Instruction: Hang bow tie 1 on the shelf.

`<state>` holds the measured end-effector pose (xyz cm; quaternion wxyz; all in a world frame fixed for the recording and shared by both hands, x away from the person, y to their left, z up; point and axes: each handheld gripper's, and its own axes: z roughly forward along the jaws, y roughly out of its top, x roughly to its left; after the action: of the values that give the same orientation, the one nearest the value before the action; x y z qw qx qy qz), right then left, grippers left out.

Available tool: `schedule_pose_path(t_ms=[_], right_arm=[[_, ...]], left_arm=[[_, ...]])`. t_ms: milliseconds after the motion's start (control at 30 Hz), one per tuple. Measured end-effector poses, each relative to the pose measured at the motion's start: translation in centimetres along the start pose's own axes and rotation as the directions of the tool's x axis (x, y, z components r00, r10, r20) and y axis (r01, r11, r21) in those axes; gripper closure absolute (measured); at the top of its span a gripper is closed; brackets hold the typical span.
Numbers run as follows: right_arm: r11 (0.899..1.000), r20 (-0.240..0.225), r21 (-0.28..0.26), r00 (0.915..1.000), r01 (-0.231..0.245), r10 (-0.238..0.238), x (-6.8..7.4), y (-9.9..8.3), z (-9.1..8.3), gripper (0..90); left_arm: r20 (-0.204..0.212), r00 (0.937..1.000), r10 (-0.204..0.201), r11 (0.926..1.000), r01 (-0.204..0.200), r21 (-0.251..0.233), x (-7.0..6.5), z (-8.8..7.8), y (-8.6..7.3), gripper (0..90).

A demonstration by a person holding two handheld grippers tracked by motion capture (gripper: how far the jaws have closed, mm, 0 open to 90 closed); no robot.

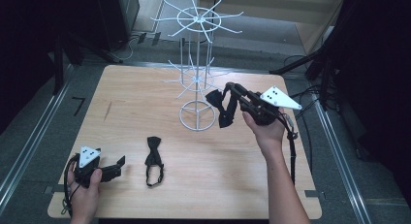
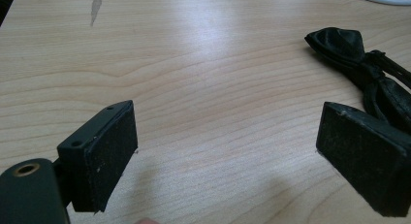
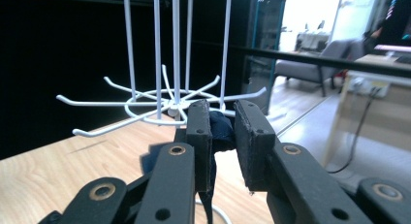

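Right tongs (image 3: pixel 223 136) pinch a bow tie (image 3: pixel 220 132) beside rack (image 3: pixel 165 105).

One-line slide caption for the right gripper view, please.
Right tongs clamp a dark bow tie just short of the white wire rack's lower ring of hooks, above the wooden table.

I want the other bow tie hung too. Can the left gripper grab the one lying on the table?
Probably yes: the left gripper rests open beside the bow tie, with bare table between.

Two black bow ties: one (image 1: pixel 154 160) lower centre, one (image 1: pixel 222 107) right of centre; one white wire rack (image 1: pixel 196 64); two grippers, lower left (image 1: pixel 116 167) and right of centre (image 1: pixel 225 94)
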<state>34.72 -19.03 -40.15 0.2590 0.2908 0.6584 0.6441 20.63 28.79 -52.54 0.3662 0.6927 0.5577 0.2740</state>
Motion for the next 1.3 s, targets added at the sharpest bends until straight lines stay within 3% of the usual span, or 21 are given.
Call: schedule_pose_path(t_ms=[167,300,400,533,600,733,900,933,1033,1167,1300], right_arm=[[0.999,-0.022,0.026,0.9994,-0.025,0.026,-0.3,-0.7,0.9,78.5],[0.997,-0.042,0.037,0.9969,-0.064,0.066,-0.4,-1.0,1.2,78.5],[0.996,-0.062,0.02,0.9943,-0.086,0.087,0.0,-0.7,0.8,78.5],[0.999,-0.083,0.016,0.9955,-0.044,0.046,0.9,0.0,0.3,78.3],[1.0,-0.094,0.014,0.9952,-0.028,0.029,1.3,0.2,0.0,78.1],[1.0,-0.1,0.025,0.995,0.011,-0.008,2.0,0.1,-0.4,78.0],[0.997,-0.155,0.047,0.9863,0.064,-0.056,3.8,0.1,-0.9,77.9],[0.997,-0.184,0.04,0.9812,0.068,-0.06,4.4,0.3,-1.1,77.8],[0.997,-0.206,0.019,0.9758,0.079,-0.073,4.8,0.5,-1.1,77.7],[0.998,-0.216,-0.017,0.9742,0.062,-0.064,4.8,1.2,-1.0,77.7],[0.998,-0.213,-0.017,0.9752,0.057,-0.06,4.7,1.4,-0.6,77.7]], left_arm=[[0.003,1.0,0.005,0.9999,-0.005,-0.013,-0.1,-0.1,0.0,8.5],[0.034,0.9993,0.015,0.9975,-0.013,-0.07,-0.1,-0.4,-0.2,8.5],[0.057,0.9984,0.003,0.9932,0.004,-0.117,0.2,-0.7,-0.3,8.5],[0.074,0.9972,-0.009,0.9876,0.02,-0.156,0.4,-0.8,-0.3,9.2],[0.06,0.9982,-0.007,0.9875,0.016,-0.157,0.3,-0.8,-0.3,15.6],[0.044,0.999,0.01,0.9845,-0.003,-0.175,0.1,-0.8,-0.4,13.3],[0.051,0.9981,0.034,0.9876,-0.026,-0.155,-0.1,-0.8,-0.3,2.0],[0.046,0.9983,0.037,0.9883,-0.03,-0.149,-0.2,-0.8,-0.3,2.0],[0.042,0.9986,0.033,0.9889,-0.027,-0.146,-0.1,-0.7,-0.3,2.0],[0.045,0.9985,0.029,0.9899,-0.023,-0.14,-0.1,-0.7,-0.3,2.0],[0.049,0.9984,0.028,0.9903,-0.021,-0.137,-0.1,-0.6,-0.3,2.0]])
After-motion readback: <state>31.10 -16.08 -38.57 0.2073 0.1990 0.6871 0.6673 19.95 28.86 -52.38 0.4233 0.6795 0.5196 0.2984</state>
